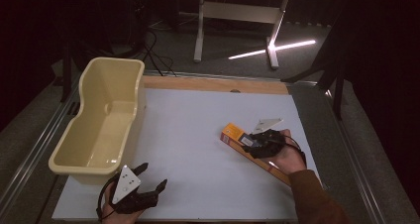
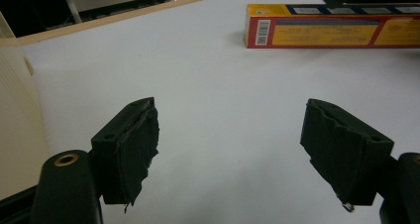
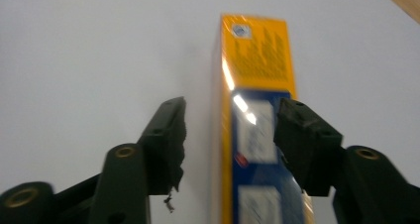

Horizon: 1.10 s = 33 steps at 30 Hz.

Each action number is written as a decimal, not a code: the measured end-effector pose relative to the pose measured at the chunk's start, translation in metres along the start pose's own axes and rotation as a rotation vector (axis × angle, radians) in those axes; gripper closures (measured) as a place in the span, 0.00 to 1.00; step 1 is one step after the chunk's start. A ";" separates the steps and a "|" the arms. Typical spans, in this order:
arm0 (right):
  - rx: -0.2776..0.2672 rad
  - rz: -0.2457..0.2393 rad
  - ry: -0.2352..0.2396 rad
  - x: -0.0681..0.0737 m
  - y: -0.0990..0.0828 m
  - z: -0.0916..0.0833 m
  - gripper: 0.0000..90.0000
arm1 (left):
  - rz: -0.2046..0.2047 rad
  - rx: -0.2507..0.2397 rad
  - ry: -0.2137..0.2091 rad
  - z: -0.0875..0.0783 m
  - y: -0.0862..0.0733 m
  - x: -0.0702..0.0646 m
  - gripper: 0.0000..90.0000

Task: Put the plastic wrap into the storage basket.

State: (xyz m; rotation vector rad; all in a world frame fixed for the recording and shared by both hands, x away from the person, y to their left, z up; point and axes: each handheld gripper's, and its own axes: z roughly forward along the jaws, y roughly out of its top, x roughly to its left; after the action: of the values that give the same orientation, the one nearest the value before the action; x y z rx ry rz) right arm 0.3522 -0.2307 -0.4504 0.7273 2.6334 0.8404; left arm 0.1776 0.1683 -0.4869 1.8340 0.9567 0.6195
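Since the orange box (image 1: 253, 152) lies flat on the white bench (image 1: 198, 135), the right gripper (image 3: 228, 130) straddles it with jaws spread, seemingly not yet pinching; the left gripper (image 1: 148, 177) waits open beside the tub (image 1: 106, 115).

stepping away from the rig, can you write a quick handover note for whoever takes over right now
Right claw: open, jaws straddling the long yellow box, which lies flat on the white table; not yet gripped.
Left claw: open, holding nothing, near the table's front edge beside the cream tub.
Done: box not lifted.
Left: probably close on the box, then move it, perhaps into the tub.
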 end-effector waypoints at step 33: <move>0.484 -0.011 0.096 -0.027 -0.019 0.023 0.35 | -0.001 0.007 -0.001 0.001 0.000 0.000 0.25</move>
State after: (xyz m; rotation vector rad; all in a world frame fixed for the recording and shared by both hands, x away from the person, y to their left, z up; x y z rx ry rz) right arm 0.3771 -0.2476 -0.4770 0.7977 2.9579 0.2308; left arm 0.1780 0.1682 -0.4874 1.8395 0.9600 0.6160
